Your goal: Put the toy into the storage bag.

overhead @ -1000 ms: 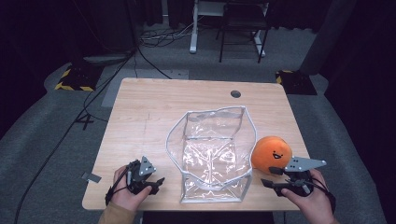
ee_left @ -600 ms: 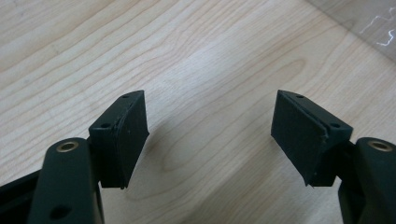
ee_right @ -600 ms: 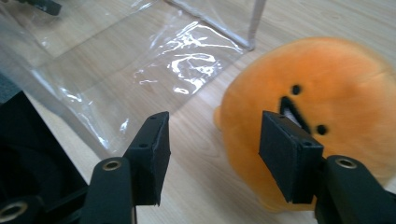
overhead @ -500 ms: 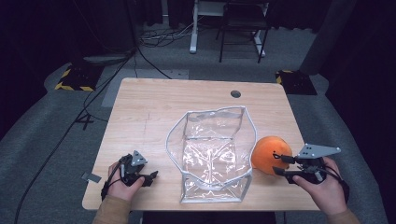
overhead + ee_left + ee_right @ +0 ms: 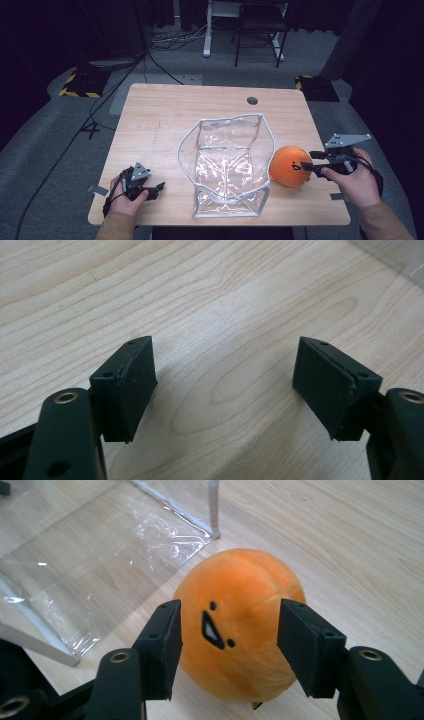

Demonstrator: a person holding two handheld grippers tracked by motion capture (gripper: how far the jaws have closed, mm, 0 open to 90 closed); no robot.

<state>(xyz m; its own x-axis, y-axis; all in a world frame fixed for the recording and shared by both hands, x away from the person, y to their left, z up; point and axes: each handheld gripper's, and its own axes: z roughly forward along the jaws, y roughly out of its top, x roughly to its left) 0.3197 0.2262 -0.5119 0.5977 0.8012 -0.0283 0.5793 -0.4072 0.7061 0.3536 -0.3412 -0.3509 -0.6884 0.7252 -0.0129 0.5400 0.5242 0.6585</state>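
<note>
While the left gripper (image 5: 225,385) gapes over bare woodgrain, the right gripper (image 5: 227,645) brackets a round, fuzzy orange plush toy (image 5: 237,625), jaws apart, beside a crinkled clear plastic bag (image 5: 227,165).

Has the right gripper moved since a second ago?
Yes. The right gripper has shifted outward toward the table's right edge and slightly away from the person, its open jaws now straddling the orange plush toy.

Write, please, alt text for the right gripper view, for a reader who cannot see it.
An orange plush ball with a small stitched face sits on the wooden table between the open black jaws of the right gripper. A clear plastic bag lies flat on the table behind it, to the left.
</note>
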